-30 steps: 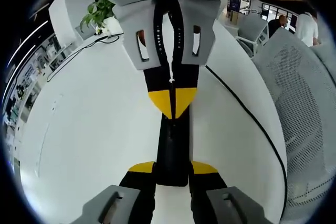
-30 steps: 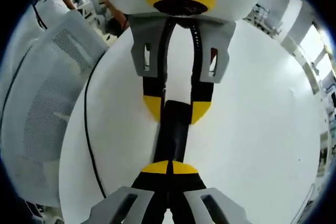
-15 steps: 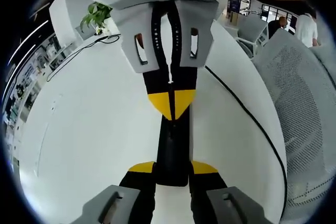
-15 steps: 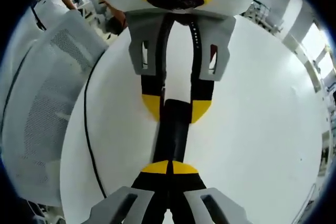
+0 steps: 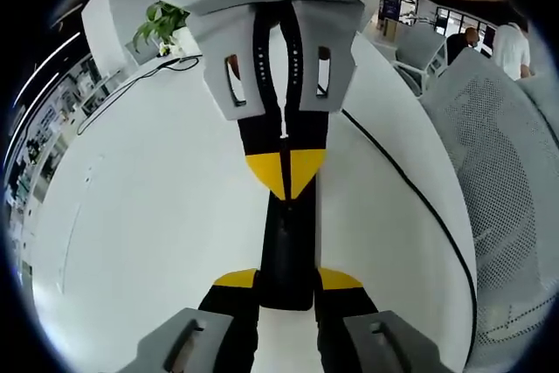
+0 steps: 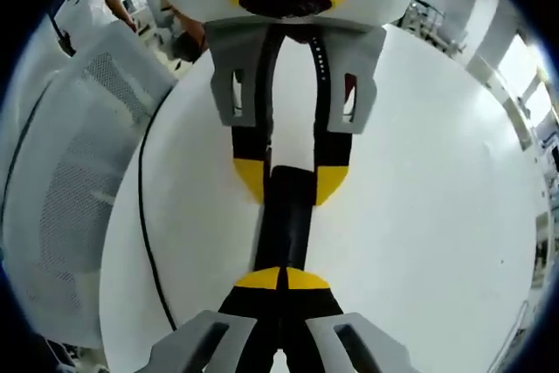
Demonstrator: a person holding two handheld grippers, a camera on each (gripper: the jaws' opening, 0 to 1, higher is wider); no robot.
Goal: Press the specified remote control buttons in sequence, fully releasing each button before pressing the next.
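Observation:
A slim black remote [image 5: 286, 251] lies lengthwise on the white table between the two grippers, which face each other. My left gripper [image 5: 286, 280] is shut on the near end of the remote, with a yellow-tipped finger on each side. In the right gripper view the left gripper [image 6: 291, 181] clamps the remote [image 6: 286, 216] at its far end. My right gripper [image 6: 282, 279] is shut, its yellow tips together and resting on the remote's top face. In the left gripper view the right gripper [image 5: 284, 170] points down onto the remote. The buttons are hidden.
The round white table [image 5: 157, 216] carries a black cable [image 5: 410, 185] along its edge. A grey mesh chair [image 5: 502, 172] stands beside the table. A potted plant [image 5: 162, 19] sits at the far rim, and people [image 5: 507, 41] stand in the background.
The right gripper view has tilted a little, so the left gripper sits slightly lower in it. Both grippers keep their places on the remote.

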